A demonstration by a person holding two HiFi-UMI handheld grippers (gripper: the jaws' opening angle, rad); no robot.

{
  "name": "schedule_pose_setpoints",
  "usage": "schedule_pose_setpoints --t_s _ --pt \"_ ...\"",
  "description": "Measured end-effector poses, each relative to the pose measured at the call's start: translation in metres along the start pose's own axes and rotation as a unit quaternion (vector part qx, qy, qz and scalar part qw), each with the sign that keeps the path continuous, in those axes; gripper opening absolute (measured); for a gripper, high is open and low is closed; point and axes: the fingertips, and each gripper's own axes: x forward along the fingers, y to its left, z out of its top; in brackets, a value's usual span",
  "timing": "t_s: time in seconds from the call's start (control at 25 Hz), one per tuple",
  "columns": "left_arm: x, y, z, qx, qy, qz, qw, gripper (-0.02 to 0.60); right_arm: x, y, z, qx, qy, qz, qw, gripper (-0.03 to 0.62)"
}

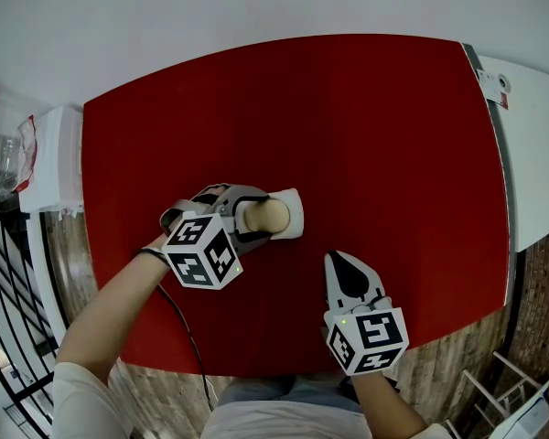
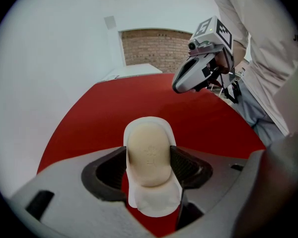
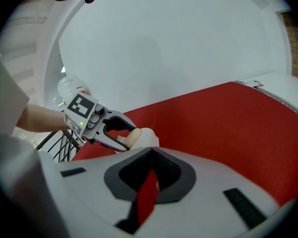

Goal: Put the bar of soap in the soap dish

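The left gripper (image 1: 256, 218) clamped one bar of soap (image 2: 149, 152) over one soap dish (image 2: 156, 205); the right gripper (image 3: 150, 170) was closed, empty. Red table (image 1: 348, 117), white wall (image 3: 164, 43).

left gripper (image 1: 259, 216): jaws clamped on bar of soap (image 2: 148, 152) | right gripper (image 1: 345, 265): jaws together

The counter (image 1: 348, 117) is smooth red with a soft sheen. The bar of soap (image 2: 148, 155) looks matt and waxy, faintly embossed; the soap dish (image 2: 156, 205) is smooth white, plastic-like. The left hand-held gripper (image 2: 149, 170) has a matt grey plastic shell and dark ribbed pads (image 2: 186, 165). At upper centre of the left gripper view, a brick wall (image 2: 159, 48) looks rough.
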Motion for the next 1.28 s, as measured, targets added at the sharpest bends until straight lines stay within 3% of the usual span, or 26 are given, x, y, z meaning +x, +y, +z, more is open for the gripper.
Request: schedule_pose_setpoints --t_s 0.76,1.12,1.28 --pt "-0.016 -0.001 0.004 -0.021 -0.005 0.003 0.9998 0.267 -0.008 0.001 0.007 -0.012 -0.003 0.002 1.000 0.005" --pt "-0.056 -0.015 0.023 -0.059 -0.030 0.039 0.9970 0.264 -0.033 0.008 0.030 -0.045 -0.014 0.009 0.999 0.005" --pt "-0.088 -0.029 0.035 -0.090 -0.046 0.077 0.9919 0.194 -0.052 0.018 0.047 -0.071 -0.024 0.015 0.997 0.005"
